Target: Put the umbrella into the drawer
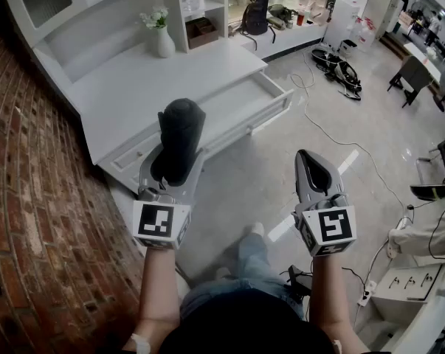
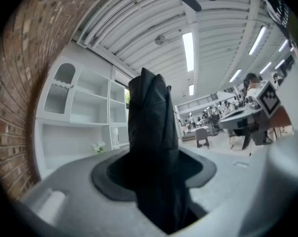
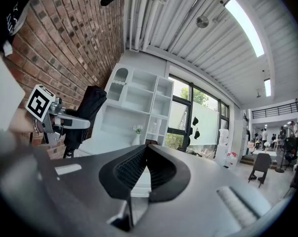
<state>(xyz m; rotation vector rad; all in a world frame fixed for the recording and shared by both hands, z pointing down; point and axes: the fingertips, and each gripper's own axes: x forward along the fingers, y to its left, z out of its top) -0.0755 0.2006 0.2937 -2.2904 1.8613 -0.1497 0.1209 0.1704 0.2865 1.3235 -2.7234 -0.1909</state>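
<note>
A black folded umbrella [image 1: 181, 127] stands upright between the jaws of my left gripper [image 1: 178, 161], which is shut on its lower part. In the left gripper view the umbrella [image 2: 151, 142] fills the middle and hides the pads. The white cabinet's drawer [image 1: 270, 102] is pulled open ahead of the umbrella, right of the cabinet top. My right gripper [image 1: 311, 161] hovers over the floor to the right, shut with nothing in it; its ribbed pads meet at the tips [image 3: 145, 149]. The right gripper view also shows the left gripper [image 3: 57, 120] with the umbrella [image 3: 88, 107].
A white vase of flowers [image 1: 164, 39] stands at the back of the cabinet top [image 1: 170, 80]. White shelves [image 1: 200, 9] rise behind it. A brick wall [image 1: 38, 198] runs along the left. Cables [image 1: 333, 135] cross the floor on the right. The person's legs [image 1: 248, 268] are below.
</note>
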